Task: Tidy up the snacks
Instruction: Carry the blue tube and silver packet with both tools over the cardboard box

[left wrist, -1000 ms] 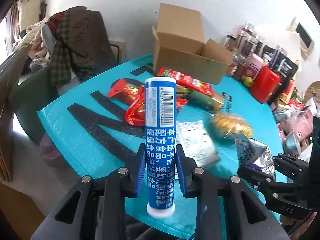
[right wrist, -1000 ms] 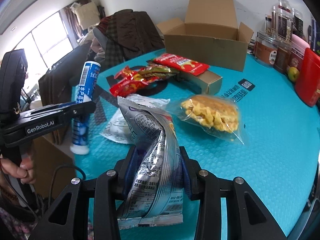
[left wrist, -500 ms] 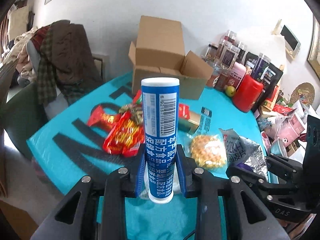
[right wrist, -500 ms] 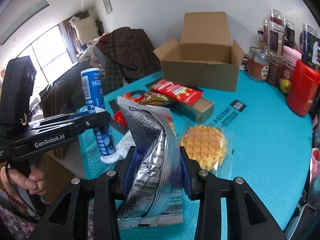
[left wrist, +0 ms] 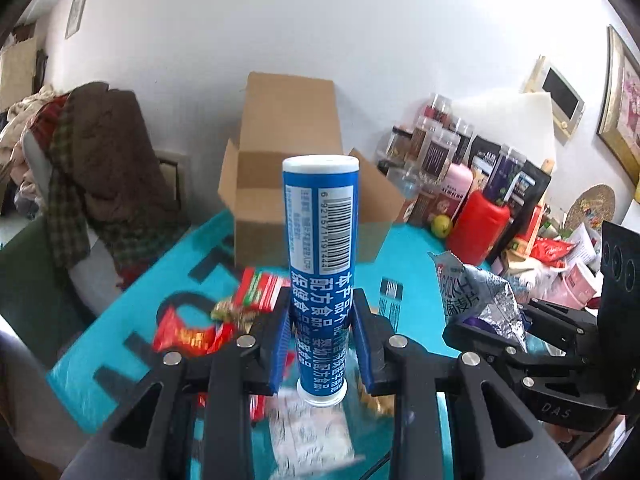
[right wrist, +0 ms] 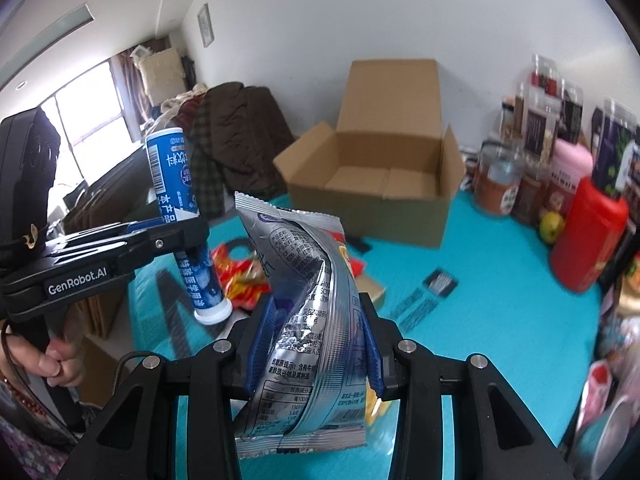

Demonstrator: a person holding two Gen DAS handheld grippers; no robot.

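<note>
Left gripper (left wrist: 321, 344) you've got clamped on the upright blue tube (left wrist: 320, 248), held off the teal table (left wrist: 416, 248). Right gripper (right wrist: 311, 344) pinches a crumpled silver snack bag (right wrist: 308, 312), also in the air. Open cardboard box (right wrist: 380, 184) sits behind, loose red packets (left wrist: 188, 332) below.

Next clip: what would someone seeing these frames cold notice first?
Front and centre, the left gripper clamps an upright blue tube, barcode facing the camera, while the right gripper pinches a crumpled silver snack bag. Behind both, an open cardboard box sits on the turquoise table cover, apparently empty, with red snack packets scattered in front of it.
</note>
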